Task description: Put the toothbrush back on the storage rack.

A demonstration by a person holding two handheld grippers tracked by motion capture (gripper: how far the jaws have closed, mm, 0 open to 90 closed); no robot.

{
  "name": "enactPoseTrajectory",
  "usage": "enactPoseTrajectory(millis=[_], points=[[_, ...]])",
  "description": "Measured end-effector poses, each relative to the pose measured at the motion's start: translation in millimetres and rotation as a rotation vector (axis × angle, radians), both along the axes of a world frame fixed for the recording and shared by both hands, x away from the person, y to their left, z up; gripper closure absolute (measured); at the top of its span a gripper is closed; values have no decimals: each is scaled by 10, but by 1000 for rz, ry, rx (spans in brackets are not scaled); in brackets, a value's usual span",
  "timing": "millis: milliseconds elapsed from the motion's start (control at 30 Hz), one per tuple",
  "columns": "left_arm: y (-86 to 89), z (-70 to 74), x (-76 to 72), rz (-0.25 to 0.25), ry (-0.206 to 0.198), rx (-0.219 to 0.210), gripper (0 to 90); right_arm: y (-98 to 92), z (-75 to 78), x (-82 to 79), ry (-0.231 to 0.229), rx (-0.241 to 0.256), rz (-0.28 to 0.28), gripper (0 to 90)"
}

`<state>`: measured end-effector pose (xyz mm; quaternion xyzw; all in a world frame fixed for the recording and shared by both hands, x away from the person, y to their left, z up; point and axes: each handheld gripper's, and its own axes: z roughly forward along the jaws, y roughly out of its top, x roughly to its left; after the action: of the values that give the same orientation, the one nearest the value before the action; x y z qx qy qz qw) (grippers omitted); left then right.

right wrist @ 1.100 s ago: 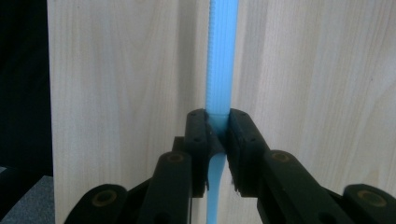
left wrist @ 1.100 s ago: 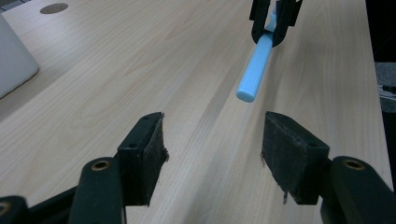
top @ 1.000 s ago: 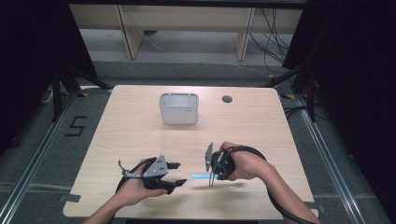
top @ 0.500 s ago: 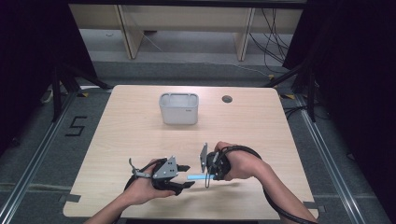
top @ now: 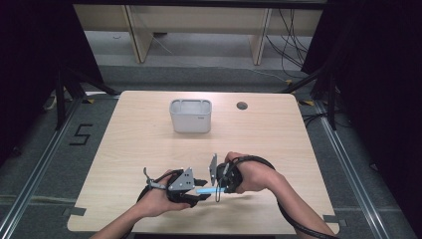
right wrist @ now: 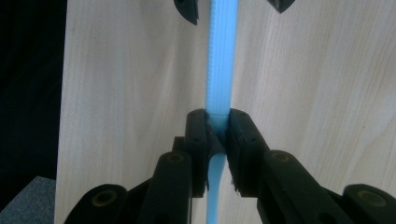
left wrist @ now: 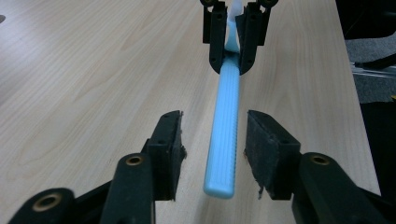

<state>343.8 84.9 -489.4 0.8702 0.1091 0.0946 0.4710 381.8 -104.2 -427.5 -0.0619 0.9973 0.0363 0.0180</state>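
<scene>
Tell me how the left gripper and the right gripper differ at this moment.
The right gripper is shut on the light blue handle; the left gripper is open, its pads either side of the handle's free end without touching. In the high view, the right gripper's grey plate stands more upright than the left's. Both have black jaws and point at each other.

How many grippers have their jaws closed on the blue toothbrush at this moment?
1. The right gripper clamps the blue toothbrush near its neck. The left gripper is open, its jaws on either side of the ribbed handle end without touching it.
</scene>
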Motion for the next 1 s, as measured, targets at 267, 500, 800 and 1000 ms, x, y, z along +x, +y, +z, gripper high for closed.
enactPoseTrajectory(millis=[267,500,800,1000], points=[[-27,-18,6,-17,9,11,634,46,-10,-9,19,20,-1,791],[-63,-26,10,-40,8,24,672,65,-14,-6,21,27,19,791],[-88,-32,8,-63,-14,28,736,89,16,-22,0,8,28,791],[-80,-27,-3,-67,-19,24,777,107,16,-27,-10,5,52,787]])
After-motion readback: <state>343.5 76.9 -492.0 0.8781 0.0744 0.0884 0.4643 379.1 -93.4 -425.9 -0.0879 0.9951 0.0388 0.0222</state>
